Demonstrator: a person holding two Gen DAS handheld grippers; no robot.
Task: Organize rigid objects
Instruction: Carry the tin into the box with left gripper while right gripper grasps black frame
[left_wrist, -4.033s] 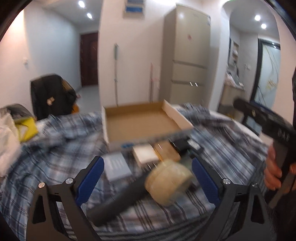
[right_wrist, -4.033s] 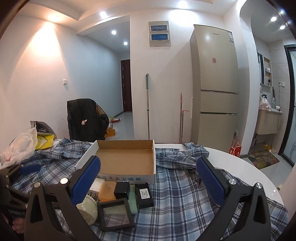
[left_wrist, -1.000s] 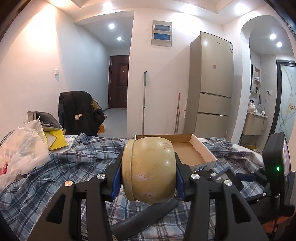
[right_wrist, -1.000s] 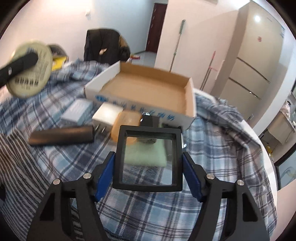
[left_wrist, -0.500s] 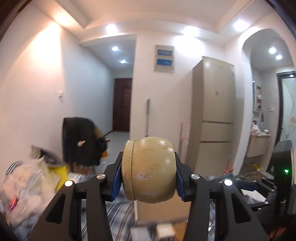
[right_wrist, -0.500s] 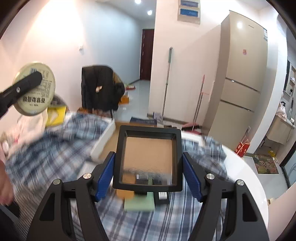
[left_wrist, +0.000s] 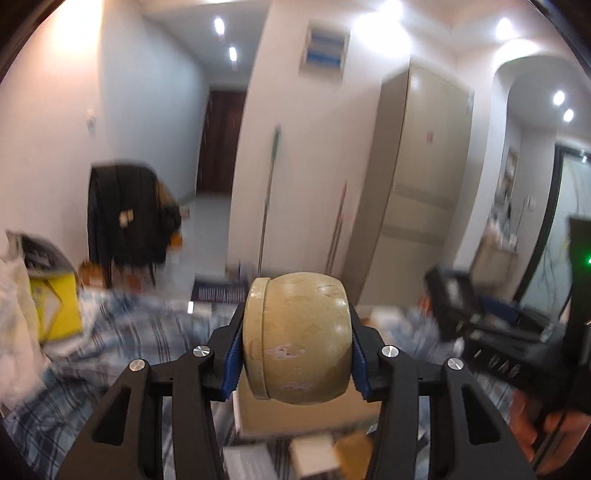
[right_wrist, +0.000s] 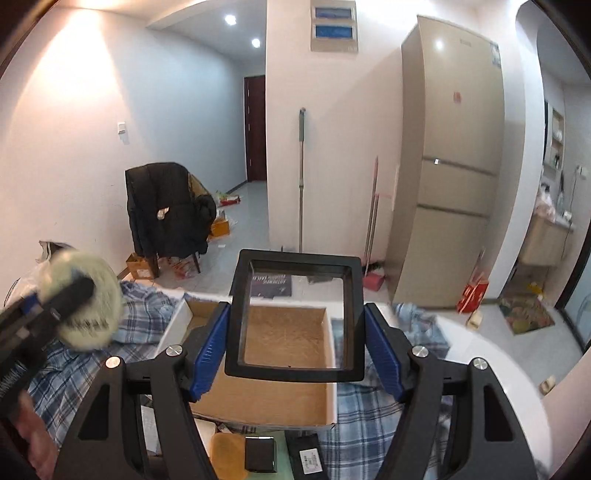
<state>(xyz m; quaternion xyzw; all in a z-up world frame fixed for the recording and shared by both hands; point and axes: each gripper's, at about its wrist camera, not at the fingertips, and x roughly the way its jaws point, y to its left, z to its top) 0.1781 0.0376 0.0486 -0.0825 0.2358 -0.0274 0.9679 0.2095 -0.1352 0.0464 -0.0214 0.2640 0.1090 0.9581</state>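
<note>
- The left gripper (left_wrist: 295, 341) pinches a beige round jar (left_wrist: 297, 338) between its blue pads, held in the air above the checked cloth (left_wrist: 122, 332).
- The right gripper (right_wrist: 295, 334) clamps a black square frame with a clear window (right_wrist: 295, 314), raised over the table.
- Small boxes lie just near of the cardboard tray (right_wrist: 280, 395): an orange block (right_wrist: 227, 450) and a black box (right_wrist: 260, 454).
- The open tray sits mid-table on the cloth.
- Far behind stand a coat-draped chair (right_wrist: 166, 210) and a fridge (right_wrist: 454, 155).

The cardboard box (right_wrist: 284, 373) lies on the table just ahead of and below my right claw (right_wrist: 295, 339). Small items (right_wrist: 260, 452) lie before it, nearer me. My left claw (right_wrist: 55, 306) hangs off to the left.
</note>
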